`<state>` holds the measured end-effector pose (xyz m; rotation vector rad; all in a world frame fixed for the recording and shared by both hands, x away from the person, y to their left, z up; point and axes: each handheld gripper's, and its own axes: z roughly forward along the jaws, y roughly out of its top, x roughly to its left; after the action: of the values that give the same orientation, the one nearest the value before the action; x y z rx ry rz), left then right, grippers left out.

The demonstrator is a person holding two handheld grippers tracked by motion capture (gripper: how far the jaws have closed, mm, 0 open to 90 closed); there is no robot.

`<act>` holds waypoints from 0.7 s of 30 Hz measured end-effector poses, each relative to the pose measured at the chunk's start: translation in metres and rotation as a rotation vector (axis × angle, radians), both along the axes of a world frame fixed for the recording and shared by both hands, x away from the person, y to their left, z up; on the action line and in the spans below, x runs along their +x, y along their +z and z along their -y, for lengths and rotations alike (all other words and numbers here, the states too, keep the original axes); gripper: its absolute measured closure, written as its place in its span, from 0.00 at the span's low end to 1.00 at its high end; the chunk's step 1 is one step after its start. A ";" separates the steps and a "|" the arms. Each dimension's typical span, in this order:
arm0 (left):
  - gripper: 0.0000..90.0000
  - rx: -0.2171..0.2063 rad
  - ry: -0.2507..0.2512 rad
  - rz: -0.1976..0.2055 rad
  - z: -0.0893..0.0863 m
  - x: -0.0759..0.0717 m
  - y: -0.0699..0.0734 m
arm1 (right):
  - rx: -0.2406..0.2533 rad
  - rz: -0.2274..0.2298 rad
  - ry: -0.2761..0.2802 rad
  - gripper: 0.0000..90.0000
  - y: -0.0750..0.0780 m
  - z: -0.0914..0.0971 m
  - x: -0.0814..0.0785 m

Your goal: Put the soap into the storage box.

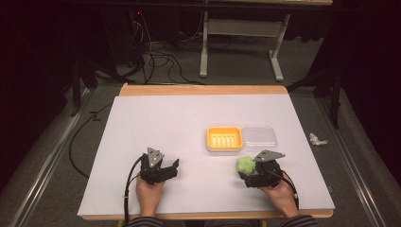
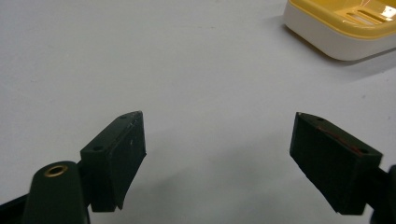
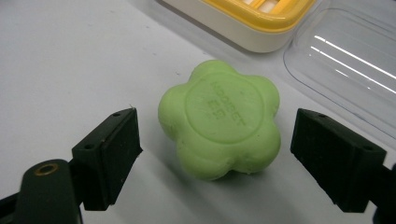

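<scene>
My right hand-held gripper (image 3: 215, 154) stands apart around the green flower-shaped soap (image 3: 222, 119), which lies on the white surface (image 1: 156, 123) near the yellow soap dish (image 1: 224, 138). My left hand-held gripper (image 2: 217, 158) gapes empty.

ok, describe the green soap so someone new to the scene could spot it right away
On the white table, look near the front edge on the person's right, just in front of the yellow soap dish and its clear lid. The soap lies between the open jaws of the right claw: a pale green flower-shaped bar with a stamped round centre, the only green thing there.
</scene>
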<state>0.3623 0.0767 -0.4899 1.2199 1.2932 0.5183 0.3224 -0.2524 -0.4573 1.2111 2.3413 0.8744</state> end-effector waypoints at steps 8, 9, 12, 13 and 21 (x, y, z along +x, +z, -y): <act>0.21 0.007 0.002 0.003 0.000 0.000 0.000 | -0.031 -0.034 0.002 0.18 -0.008 -0.005 0.010; 0.21 0.007 0.002 0.003 0.000 0.000 0.000 | -0.033 -0.034 0.002 0.18 -0.008 -0.006 0.010; 0.21 0.007 0.002 0.003 0.000 0.000 0.000 | -0.041 -0.039 0.005 0.18 -0.009 -0.009 0.013; 0.21 0.007 0.002 0.003 0.000 0.000 0.000 | -0.041 -0.043 0.005 0.18 -0.010 -0.009 0.013; 0.21 0.006 0.000 0.005 0.000 -0.001 0.000 | -0.047 -0.020 -0.015 0.28 -0.013 -0.012 0.017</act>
<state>0.3618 0.0763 -0.4900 1.2224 1.2887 0.5251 0.3391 -0.2402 -0.4704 1.2223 2.3517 0.8015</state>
